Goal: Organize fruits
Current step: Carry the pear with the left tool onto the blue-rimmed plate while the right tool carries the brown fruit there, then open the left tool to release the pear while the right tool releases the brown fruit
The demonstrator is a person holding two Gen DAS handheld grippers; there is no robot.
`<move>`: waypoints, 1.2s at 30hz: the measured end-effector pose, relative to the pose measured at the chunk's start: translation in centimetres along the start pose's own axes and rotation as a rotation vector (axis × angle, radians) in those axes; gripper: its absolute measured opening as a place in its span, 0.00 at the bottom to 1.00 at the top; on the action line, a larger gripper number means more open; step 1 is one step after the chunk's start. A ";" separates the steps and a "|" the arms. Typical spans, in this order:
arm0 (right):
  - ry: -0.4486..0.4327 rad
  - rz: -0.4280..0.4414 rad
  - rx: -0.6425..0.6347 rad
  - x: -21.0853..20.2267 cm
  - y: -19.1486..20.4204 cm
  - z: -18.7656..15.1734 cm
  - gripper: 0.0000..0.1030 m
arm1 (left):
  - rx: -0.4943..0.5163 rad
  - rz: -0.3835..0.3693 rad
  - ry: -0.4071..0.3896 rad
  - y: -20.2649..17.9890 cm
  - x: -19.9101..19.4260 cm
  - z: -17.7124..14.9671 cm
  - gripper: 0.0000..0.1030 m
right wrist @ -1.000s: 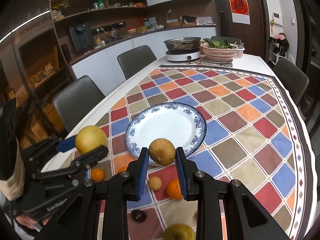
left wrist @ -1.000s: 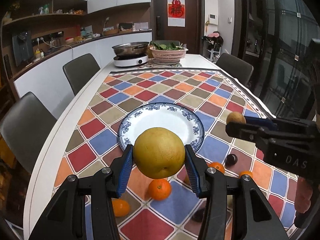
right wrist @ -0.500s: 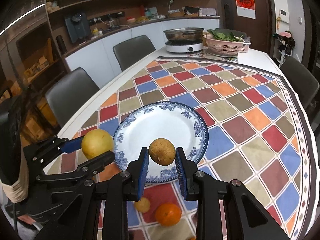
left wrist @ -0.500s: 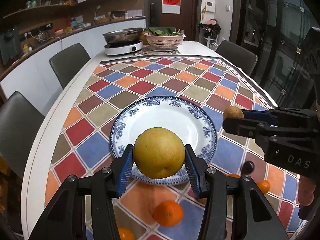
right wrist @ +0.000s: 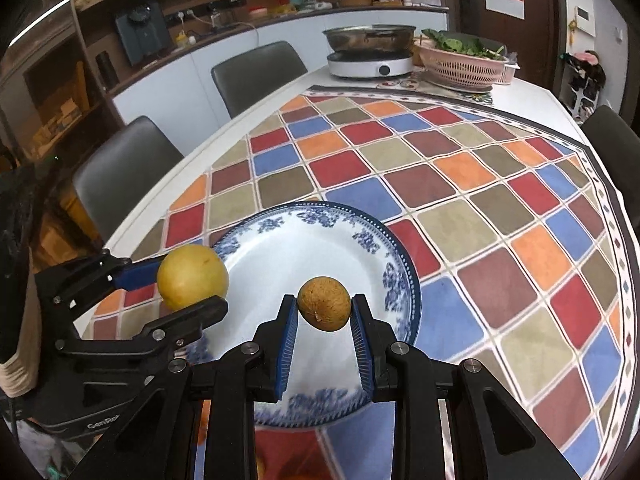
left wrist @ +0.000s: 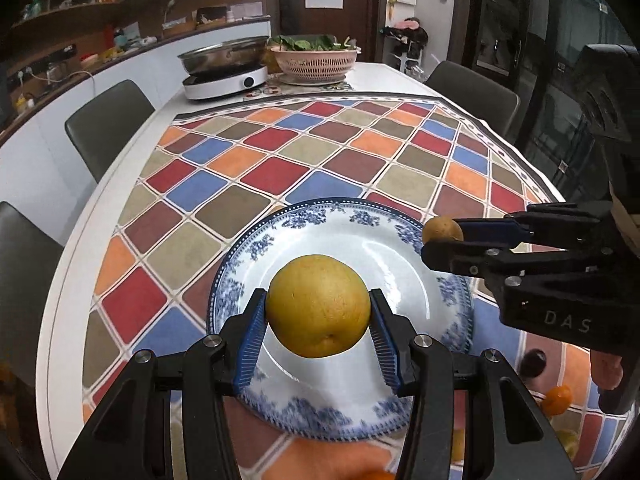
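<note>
Pads [left wrist: 251, 334] of the left gripper [left wrist: 318, 330] are clamped on a large yellow fruit [left wrist: 319, 306], held above the blue-rimmed plate [left wrist: 360, 216]. A small brown fruit [right wrist: 324, 309] is pinched by the right gripper [right wrist: 325, 334] over the plate's near half. The plate's white centre is seen bare. Broad chequered tablecloth [right wrist: 460, 184] is left free beyond its far rim.

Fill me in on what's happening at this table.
A person is sorting fruit with a handheld gripper in each hand. The left gripper holds a large yellow fruit, the right gripper a small brown fruit. Both hang above the empty blue-and-white plate. A few oranges remain on the checked cloth.
</note>
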State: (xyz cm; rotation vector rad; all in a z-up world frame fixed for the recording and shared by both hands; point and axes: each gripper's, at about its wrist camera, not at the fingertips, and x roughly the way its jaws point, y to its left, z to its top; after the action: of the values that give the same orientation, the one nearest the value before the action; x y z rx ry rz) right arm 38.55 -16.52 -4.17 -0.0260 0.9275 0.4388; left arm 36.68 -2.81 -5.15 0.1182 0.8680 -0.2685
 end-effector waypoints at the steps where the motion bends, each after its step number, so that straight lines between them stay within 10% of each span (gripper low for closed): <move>1: 0.011 -0.006 -0.005 0.6 -0.1 0.3 0.27 | -0.001 -0.003 0.003 0.2 0.4 0.2 0.48; 23: 0.164 -0.057 -0.029 8.2 -1.3 2.3 0.27 | -0.073 -0.060 0.172 3.0 7.4 1.9 0.48; 36: 0.124 -0.073 -0.021 6.2 -1.1 2.1 0.42 | -0.097 0.006 0.063 3.7 2.5 2.7 0.62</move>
State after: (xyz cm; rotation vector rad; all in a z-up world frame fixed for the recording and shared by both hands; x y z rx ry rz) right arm 43.74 -14.86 -7.93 -0.1067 1.0408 0.3825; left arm 41.22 -0.27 -5.36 0.0392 0.9418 -0.2181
